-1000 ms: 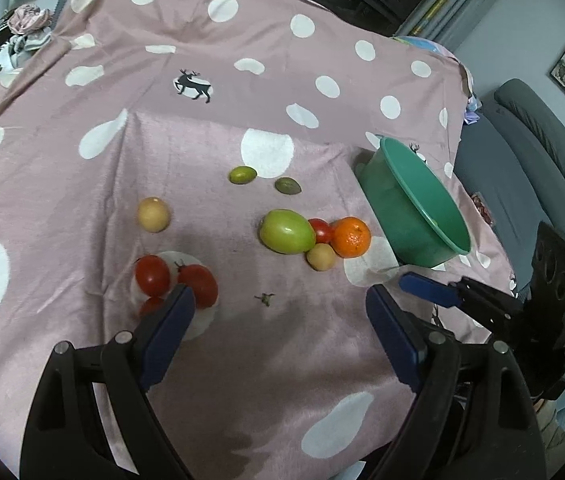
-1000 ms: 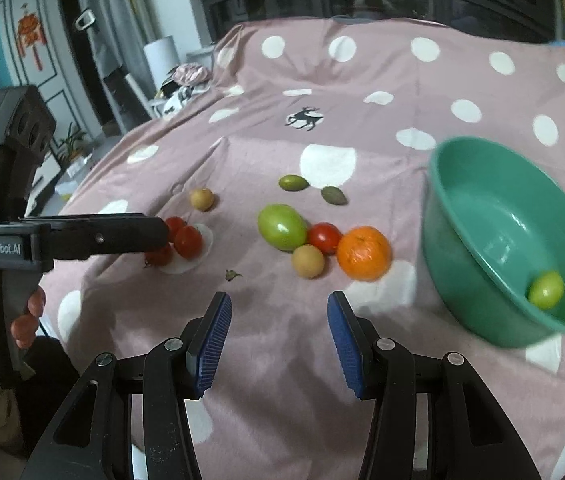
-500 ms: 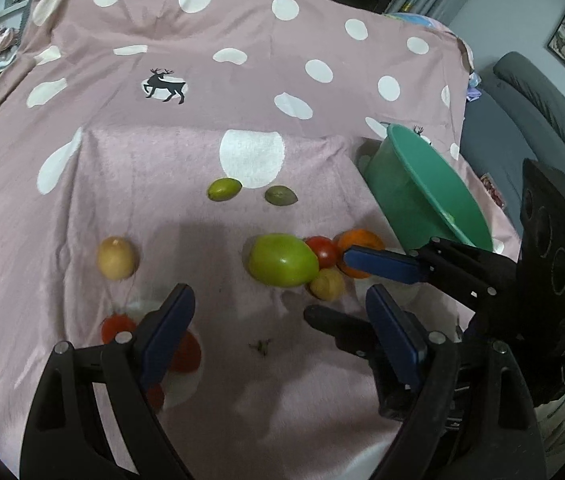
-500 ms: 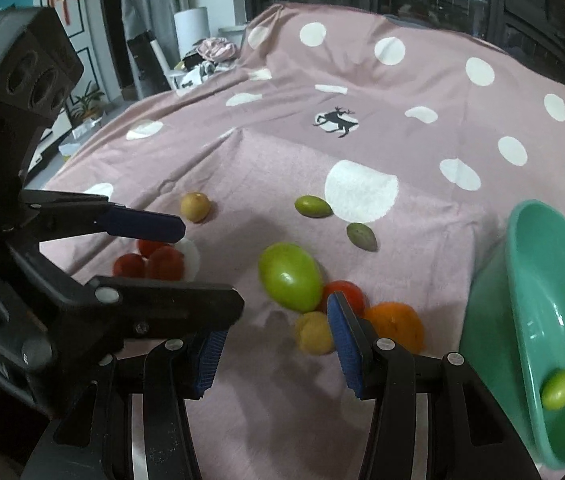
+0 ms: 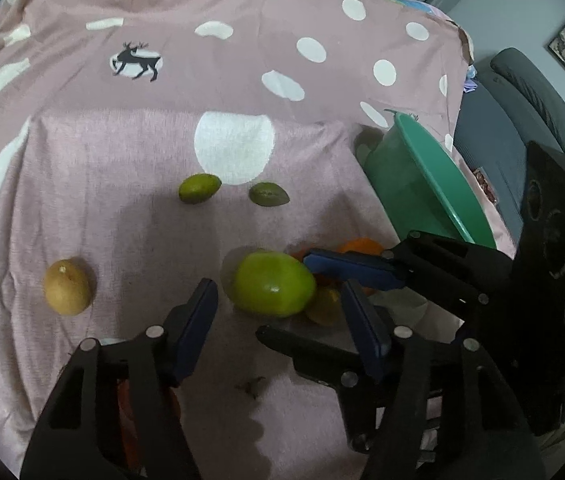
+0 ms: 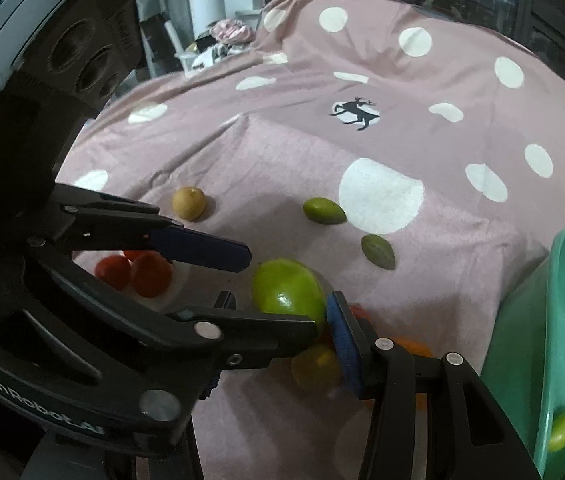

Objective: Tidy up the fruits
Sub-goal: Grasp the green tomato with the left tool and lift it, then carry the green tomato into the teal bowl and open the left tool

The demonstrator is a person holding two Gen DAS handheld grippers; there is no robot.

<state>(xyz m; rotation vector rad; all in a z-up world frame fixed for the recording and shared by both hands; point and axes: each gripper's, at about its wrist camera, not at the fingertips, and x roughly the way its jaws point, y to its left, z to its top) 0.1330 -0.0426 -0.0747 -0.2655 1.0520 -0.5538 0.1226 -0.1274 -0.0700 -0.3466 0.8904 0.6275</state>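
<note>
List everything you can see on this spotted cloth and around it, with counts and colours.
cloth: one, pink with white dots and a deer print, under everything
bowl: one, green, right side
small fruit: one, yellow-green, inside the bowl
large fruit: one, bright green, centre
orange: one, orange, partly hidden, right of the large fruit
single tomato: one, red, mostly hidden, beside the orange
yellow fruit: one, against the large fruit
tan fruit: one, alone at left
oval fruits: two, light green and olive, far side
tomato cluster: three, red, left
sofa: one, grey, beyond the bowl
left gripper: black, blue pads, jaws closing, large fruit at their tips
right gripper: black, blue pads, apart
</note>
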